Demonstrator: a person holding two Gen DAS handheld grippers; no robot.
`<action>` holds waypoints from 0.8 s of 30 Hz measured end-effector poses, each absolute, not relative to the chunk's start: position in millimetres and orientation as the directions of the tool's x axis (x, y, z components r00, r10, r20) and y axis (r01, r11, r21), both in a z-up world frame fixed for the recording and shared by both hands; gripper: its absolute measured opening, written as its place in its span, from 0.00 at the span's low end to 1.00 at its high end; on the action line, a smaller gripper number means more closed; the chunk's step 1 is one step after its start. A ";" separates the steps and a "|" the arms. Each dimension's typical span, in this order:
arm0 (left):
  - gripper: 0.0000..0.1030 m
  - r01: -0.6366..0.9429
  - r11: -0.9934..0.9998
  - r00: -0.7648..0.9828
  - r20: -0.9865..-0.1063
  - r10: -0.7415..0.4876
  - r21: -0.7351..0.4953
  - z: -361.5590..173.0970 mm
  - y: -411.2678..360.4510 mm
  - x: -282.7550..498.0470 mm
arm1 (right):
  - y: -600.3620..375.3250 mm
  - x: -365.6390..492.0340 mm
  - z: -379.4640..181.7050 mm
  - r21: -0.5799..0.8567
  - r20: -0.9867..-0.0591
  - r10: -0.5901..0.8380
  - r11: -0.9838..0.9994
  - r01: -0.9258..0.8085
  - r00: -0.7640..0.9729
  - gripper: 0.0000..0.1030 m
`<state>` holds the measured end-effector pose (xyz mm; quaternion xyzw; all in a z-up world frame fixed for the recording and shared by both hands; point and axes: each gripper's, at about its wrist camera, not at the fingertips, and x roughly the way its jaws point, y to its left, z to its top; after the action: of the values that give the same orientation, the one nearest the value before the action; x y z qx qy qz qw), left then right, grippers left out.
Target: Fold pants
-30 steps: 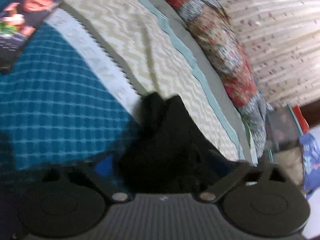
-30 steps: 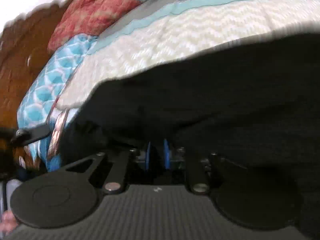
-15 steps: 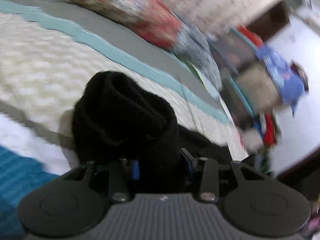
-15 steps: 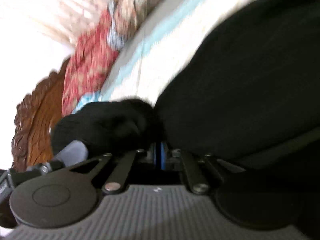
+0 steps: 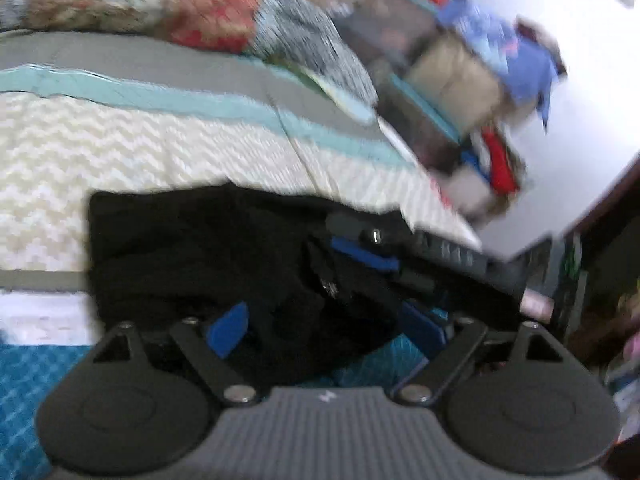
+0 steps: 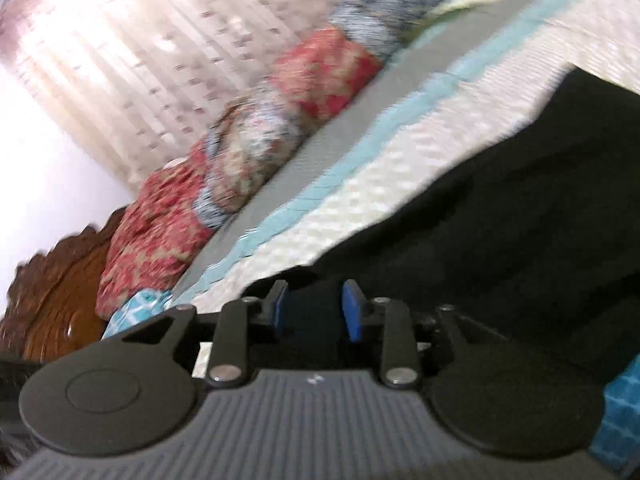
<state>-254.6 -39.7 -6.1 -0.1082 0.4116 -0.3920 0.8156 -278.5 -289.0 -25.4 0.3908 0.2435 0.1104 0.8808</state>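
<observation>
The black pants [image 5: 192, 256] lie folded on the bed, on the cream zigzag bedspread [image 5: 120, 152]. My left gripper [image 5: 324, 328] is open, its blue pads [image 5: 228, 328] spread wide with a fold of black cloth between them. The right gripper [image 5: 364, 256] shows across the pants in the left wrist view. In the right wrist view the pants [image 6: 500, 208] fill the right side. My right gripper [image 6: 316, 312] is open, its blue pads [image 6: 352, 312] apart over the edge of the black cloth.
A teal checked blanket [image 5: 36, 380] lies near me. A red and blue patterned quilt [image 6: 224, 168] runs along the far side of the bed. A carved wooden headboard [image 6: 52, 280] stands at the left. Cluttered shelves [image 5: 460, 92] stand beyond the bed's end.
Both grippers have opened and let go of the black cloth. The bunched pants now lie flatter on the bedspread. Both cameras swung sideways.
</observation>
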 end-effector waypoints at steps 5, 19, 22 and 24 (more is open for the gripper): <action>0.71 0.337 0.712 0.452 -0.557 -0.697 -0.616 -8.3 11.3 -227.1 | -257.5 -262.7 -32.9 0.701 -0.366 0.473 0.707 -0.097 0.801 0.33; 0.23 0.388 0.814 0.348 -0.749 -0.564 -0.432 -69.8 -106.2 -157.8 | -307.1 -286.9 -55.8 0.705 -0.458 0.332 0.701 0.109 0.824 0.17; 0.24 0.428 0.828 0.377 -0.761 -0.529 -0.363 -77.8 -111.0 -162.4 | -346.2 -317.6 -44.6 0.657 -0.410 0.163 0.735 0.167 0.897 0.29; 0.24 0.429 0.834 0.378 -0.769 -0.514 -0.347 -74.6 -111.6 -165.4 | -380.1 -338.9 -44.2 0.602 -0.397 -0.012 0.751 0.270 0.918 0.49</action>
<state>-165.4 -111.6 -74.6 -0.0445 0.4794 -0.2846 0.8290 -338.9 -380.1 -44.2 0.3440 0.1879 -0.0769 0.9168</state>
